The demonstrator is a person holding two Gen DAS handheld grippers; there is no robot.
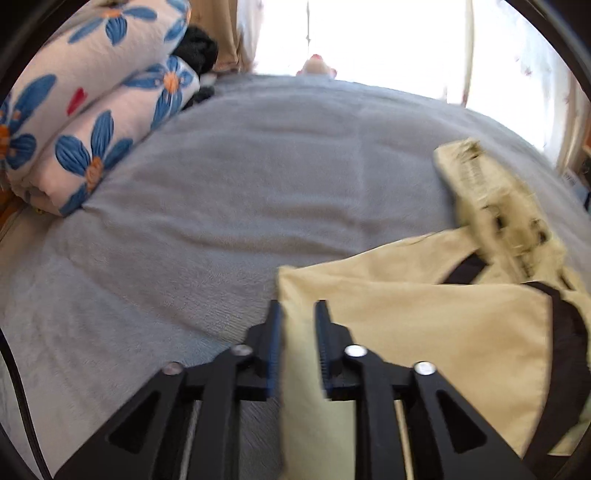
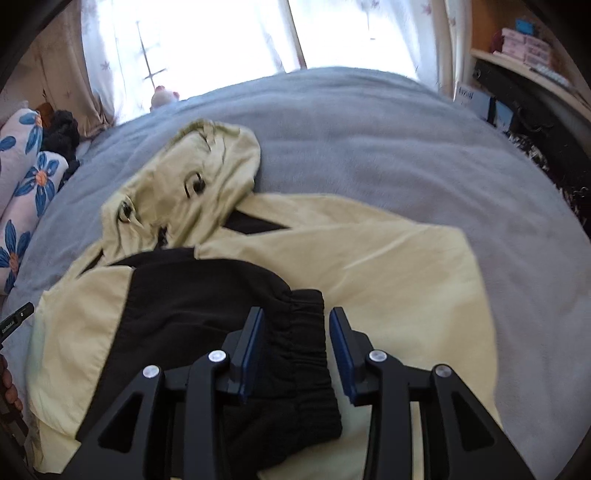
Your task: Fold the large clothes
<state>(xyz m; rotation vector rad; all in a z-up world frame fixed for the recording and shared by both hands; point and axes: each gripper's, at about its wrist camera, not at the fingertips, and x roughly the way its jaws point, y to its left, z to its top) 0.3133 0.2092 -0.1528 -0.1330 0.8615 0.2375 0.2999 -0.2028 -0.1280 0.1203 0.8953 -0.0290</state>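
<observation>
**Yellow jacket half folded on the grey bed**

Black elastic cuff [image 2: 295, 332] lies between the fingers of my right gripper [image 2: 297, 332], but the blue pads stand apart from it on both sides, so I judge nothing is gripped there. I think the sleeve was laid across the body on purpose, as one fold. My left gripper [image 1: 297, 328] is at the left edge of the pale yellow hooded jacket [image 1: 406, 314]; its jaws are narrow but parted, the cloth edge is between them, and I cannot see the pads pressing on it.

Further away, the hood [image 2: 199, 173] lies flat above the body, not yet folded in. The jacket rests on a grey blanket [image 1: 221, 184], which gives a wide soft surface for folding. Beyond, flowered pillows [image 1: 92, 110] are stacked at the left side, and bright curtains [image 2: 207, 33] close the view.
</observation>
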